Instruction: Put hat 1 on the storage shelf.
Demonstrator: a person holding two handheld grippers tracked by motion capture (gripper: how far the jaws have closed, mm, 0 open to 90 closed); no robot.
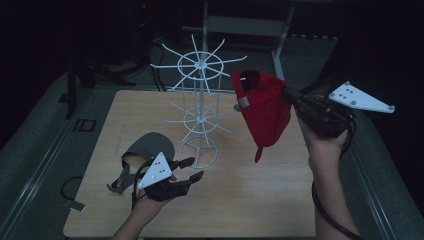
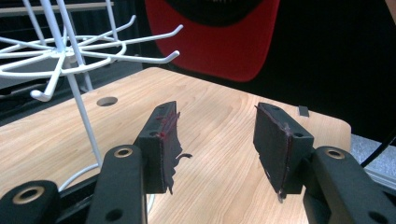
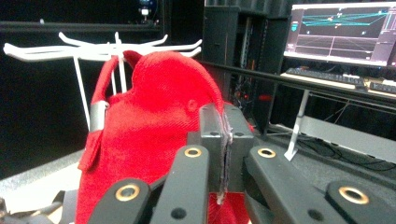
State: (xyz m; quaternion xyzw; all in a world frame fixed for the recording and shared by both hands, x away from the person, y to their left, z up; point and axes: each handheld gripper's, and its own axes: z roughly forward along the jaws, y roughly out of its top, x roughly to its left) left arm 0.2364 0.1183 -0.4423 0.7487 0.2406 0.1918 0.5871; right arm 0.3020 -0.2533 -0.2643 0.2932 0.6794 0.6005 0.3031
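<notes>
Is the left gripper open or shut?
Open: the left gripper shows bare table between its parted jaws, gripping nothing.

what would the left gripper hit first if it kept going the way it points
Probably nothing close: the left gripper has open jaws aimed over bare table, the white wire rack off to one side. Farther on hangs the red cap, though depth is unclear.

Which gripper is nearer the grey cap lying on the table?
Left. The left gripper sits just beside the grey cap, fingers open. The right gripper is across the table, raised, holding the red cap.
</notes>
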